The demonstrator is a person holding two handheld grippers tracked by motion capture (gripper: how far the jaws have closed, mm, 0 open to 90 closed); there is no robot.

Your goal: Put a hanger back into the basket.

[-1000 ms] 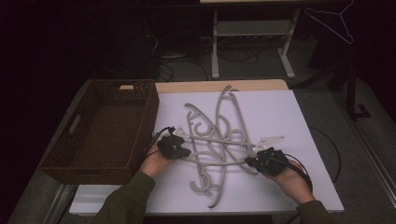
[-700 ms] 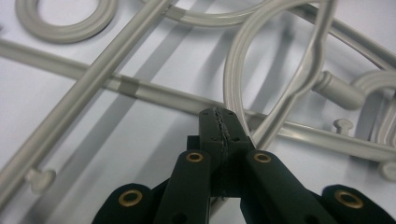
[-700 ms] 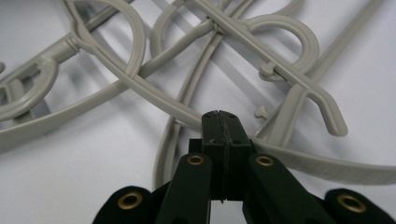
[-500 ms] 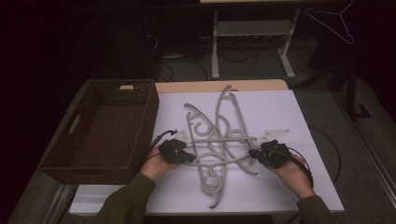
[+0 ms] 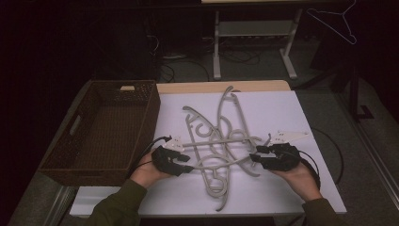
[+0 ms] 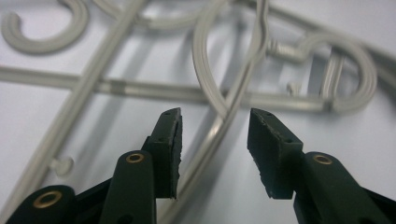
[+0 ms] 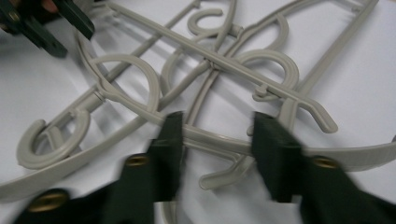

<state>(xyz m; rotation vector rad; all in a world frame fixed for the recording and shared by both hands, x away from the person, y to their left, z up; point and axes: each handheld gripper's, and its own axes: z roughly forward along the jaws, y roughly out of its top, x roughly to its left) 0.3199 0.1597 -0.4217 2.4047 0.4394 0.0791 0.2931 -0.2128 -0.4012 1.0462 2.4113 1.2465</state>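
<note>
White tabletop [image 5: 301,117] under a dark room, wicker basket [image 5: 106,127] at left of the high view. Since half a second ago both hands slid a bit lower in frame. Left gripper [image 5: 181,165] is spread wide with a hanger bar running between its jaws, not pinched. Right gripper [image 5: 256,157] is open too, straddling the grey hangers [image 5: 221,141] piled mid-frame. No readable writing anywhere.

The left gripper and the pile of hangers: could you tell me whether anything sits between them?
Nothing visible does. The left gripper has its jaws open, and a bar of the grey hangers already runs up between them in the left gripper view, with bare white table around it. The wicker basket sits off to the left.
</note>
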